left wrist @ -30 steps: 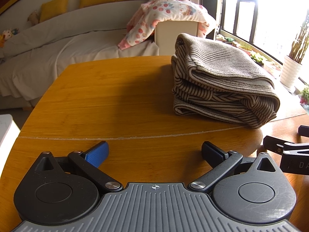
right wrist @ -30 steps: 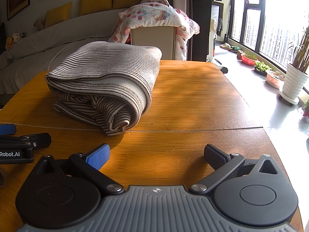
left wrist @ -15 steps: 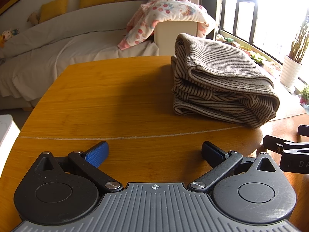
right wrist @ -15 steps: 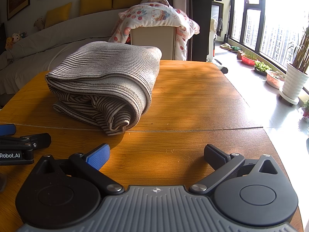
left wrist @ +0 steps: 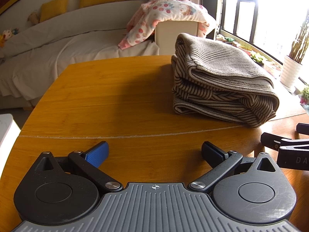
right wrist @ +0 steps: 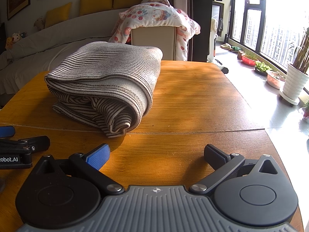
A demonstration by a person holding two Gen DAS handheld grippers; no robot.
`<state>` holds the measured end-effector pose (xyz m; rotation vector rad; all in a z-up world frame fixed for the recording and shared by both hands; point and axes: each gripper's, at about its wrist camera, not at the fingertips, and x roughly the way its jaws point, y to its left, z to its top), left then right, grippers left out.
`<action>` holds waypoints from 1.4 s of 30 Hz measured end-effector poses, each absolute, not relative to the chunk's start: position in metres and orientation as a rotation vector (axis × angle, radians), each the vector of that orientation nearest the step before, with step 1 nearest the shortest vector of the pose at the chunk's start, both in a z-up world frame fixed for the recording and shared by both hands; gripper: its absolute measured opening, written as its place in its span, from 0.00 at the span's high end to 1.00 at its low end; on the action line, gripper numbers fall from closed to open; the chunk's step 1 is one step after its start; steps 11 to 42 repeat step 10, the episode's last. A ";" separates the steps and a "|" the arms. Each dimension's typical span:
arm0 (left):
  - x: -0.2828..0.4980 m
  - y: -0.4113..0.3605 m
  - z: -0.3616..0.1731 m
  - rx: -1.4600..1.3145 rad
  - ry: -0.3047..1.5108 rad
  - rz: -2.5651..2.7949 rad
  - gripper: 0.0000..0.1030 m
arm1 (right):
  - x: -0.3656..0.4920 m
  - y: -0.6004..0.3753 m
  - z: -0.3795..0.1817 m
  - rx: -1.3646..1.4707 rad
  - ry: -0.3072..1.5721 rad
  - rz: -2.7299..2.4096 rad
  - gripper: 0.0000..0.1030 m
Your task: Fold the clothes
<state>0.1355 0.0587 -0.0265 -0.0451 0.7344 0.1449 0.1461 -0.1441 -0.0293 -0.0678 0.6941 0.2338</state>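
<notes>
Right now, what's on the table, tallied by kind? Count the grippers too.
Folded striped garments: 1
Grippers: 2, the left gripper and the right gripper, both open and holding nothing
Total: 3, all over the wooden table

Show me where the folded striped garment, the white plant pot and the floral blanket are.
folded striped garment (right wrist: 108, 71), right wrist view, top layer
white plant pot (right wrist: 294, 82), right wrist view, ribbed side
floral blanket (left wrist: 173, 9), left wrist view, draped top
</notes>
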 end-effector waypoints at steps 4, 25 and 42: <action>0.134 0.061 -0.026 -0.056 0.730 0.139 0.00 | 0.147 -0.143 -0.029 -0.068 0.694 0.232 0.00; 0.111 0.101 -0.015 -0.210 0.598 0.143 0.00 | 0.147 -0.132 -0.028 -0.061 0.697 0.237 0.00; 0.111 0.101 -0.015 -0.210 0.598 0.143 0.00 | 0.147 -0.132 -0.028 -0.061 0.697 0.237 0.00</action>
